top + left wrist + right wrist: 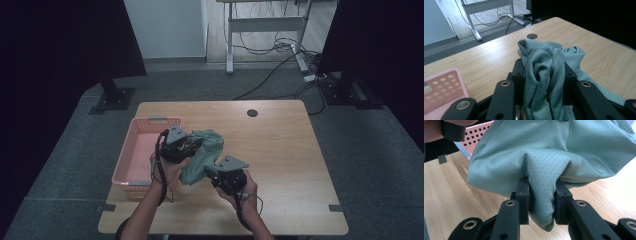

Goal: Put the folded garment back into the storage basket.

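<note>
A pale green perforated cloth (204, 152) is bunched up over the wooden table (280, 150), held between both hands. My left gripper (192, 144) is shut on its upper part, beside the pink basket (142, 150); in the left gripper view a thick fold of the cloth (544, 75) is pinched between the black jaws, with the rest heaped beyond. My right gripper (212, 172) is shut on the lower edge of the cloth (541, 202), which hangs above and bulges down through its jaws.
The pink perforated basket (441, 87) stands at the table's left side and looks empty. A round cable hole (252, 113) sits near the far edge. Beyond the table are dark screens, a white desk frame (265, 30) and floor cables.
</note>
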Demonstrator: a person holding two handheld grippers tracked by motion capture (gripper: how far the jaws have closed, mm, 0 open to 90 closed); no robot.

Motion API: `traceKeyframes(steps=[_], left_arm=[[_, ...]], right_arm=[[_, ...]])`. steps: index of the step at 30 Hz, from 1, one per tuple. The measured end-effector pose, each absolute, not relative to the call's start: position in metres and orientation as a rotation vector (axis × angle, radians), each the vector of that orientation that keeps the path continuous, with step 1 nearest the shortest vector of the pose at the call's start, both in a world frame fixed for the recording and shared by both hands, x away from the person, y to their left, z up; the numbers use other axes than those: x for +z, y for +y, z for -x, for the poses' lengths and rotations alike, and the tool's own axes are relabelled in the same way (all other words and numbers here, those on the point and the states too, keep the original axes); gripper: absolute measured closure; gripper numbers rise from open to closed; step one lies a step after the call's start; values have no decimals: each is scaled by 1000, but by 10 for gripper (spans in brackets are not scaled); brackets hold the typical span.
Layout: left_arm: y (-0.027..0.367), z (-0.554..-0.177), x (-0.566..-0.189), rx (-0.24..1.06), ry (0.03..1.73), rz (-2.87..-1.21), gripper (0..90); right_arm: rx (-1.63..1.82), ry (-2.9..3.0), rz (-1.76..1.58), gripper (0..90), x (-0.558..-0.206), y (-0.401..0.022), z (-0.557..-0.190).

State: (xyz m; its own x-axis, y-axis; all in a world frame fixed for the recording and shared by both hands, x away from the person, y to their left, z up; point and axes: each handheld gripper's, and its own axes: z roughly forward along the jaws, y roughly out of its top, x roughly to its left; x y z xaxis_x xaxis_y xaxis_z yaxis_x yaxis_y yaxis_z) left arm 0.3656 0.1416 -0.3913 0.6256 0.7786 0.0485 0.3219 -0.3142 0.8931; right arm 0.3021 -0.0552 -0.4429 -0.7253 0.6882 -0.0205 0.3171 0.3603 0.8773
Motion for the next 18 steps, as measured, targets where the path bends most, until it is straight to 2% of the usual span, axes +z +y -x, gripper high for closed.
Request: traceKeyframes(steps=[18], left_arm=[[169, -367, -391, 624, 912, -1884, 646]], right_arm=[[1322, 2266, -844, 701, -441, -31, -310]])
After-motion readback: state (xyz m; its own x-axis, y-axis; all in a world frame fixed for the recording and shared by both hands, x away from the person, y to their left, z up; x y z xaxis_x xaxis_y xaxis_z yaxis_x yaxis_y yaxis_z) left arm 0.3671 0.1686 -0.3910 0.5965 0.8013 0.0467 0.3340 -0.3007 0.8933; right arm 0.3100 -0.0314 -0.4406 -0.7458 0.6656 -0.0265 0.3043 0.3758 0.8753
